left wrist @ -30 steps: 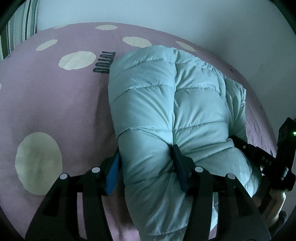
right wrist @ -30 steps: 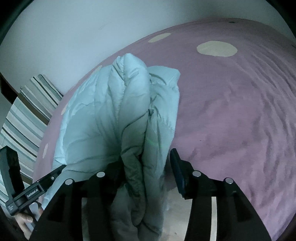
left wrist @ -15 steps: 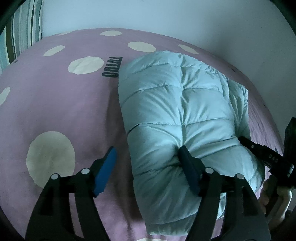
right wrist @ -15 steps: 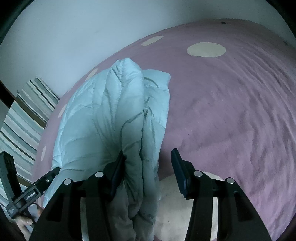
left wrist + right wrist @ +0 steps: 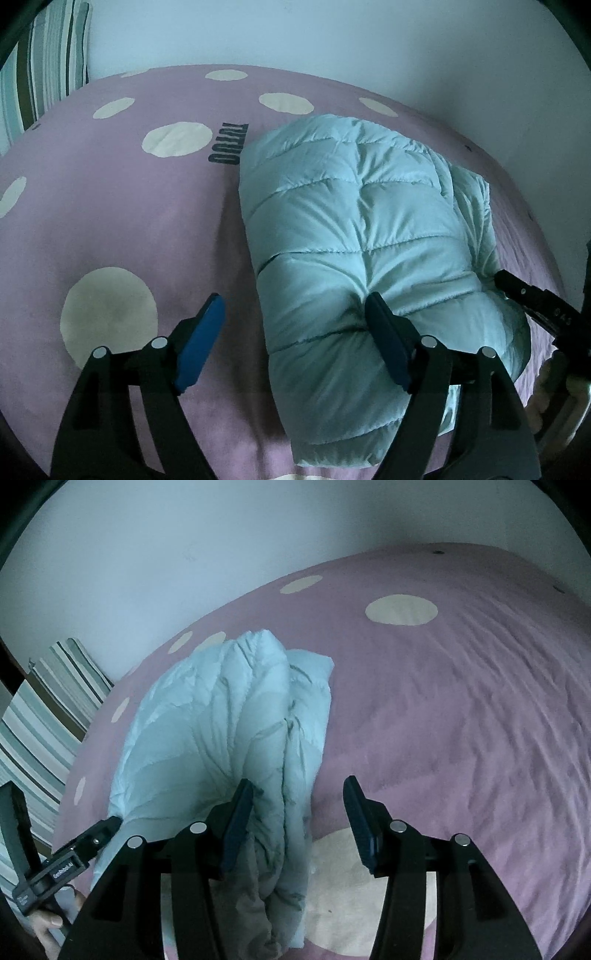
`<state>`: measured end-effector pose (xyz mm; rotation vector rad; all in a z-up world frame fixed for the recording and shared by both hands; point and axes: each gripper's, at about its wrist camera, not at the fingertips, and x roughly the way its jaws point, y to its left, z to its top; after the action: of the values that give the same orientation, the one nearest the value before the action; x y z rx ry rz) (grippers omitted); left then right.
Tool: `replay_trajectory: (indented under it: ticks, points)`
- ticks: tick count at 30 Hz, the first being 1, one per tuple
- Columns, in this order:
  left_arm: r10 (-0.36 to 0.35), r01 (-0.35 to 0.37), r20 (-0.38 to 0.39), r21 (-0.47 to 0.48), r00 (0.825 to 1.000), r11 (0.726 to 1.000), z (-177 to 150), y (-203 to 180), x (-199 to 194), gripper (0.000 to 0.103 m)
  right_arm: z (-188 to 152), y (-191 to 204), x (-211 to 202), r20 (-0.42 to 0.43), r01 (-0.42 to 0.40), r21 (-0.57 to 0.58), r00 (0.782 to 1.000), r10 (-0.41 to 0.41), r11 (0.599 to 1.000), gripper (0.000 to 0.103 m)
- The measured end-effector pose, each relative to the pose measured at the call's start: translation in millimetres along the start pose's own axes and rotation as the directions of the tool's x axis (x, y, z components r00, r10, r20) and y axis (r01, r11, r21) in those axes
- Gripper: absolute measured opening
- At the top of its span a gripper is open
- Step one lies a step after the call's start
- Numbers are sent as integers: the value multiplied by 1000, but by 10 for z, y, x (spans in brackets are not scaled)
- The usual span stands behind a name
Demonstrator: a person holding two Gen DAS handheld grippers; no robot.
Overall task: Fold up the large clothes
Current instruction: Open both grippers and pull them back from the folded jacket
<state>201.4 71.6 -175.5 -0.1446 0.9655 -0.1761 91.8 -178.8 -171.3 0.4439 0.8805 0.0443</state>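
A pale mint quilted puffer jacket [image 5: 354, 236] lies folded into a thick bundle on the purple bedspread [image 5: 110, 221]. My left gripper [image 5: 295, 343] is open over the bundle's left near edge; its right finger [image 5: 388, 347] rests against the jacket and its left finger [image 5: 199, 343] is over bare bedspread. In the right wrist view the jacket [image 5: 221, 731] shows edge-on with its stacked layers. My right gripper [image 5: 299, 823] is open around the layered edge, with the left finger [image 5: 236, 823] touching fabric.
The bedspread has cream dots [image 5: 107, 317] and a dark printed word [image 5: 229, 144]. Striped pillows [image 5: 40, 62] stand at the headboard, also in the right wrist view [image 5: 48, 716]. A white wall [image 5: 221, 546] borders the bed's far side.
Both grippers have opened wide and let go of the jacket, then drawn back a little. The bundle has settled flat on the bedspread.
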Motion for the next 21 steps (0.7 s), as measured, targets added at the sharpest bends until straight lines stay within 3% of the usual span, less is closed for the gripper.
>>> replay_trajectory:
  ticks: [10, 21]
  points:
    - [-9, 9, 19, -5, 1000, 1000, 61, -6, -81, 79, 23, 57, -86, 43, 25, -3, 999, -24, 1000, 49]
    - [20, -21, 39, 21, 999, 1000, 78, -152, -160, 79, -13, 213, -275, 73, 94, -87, 993, -88, 992, 47]
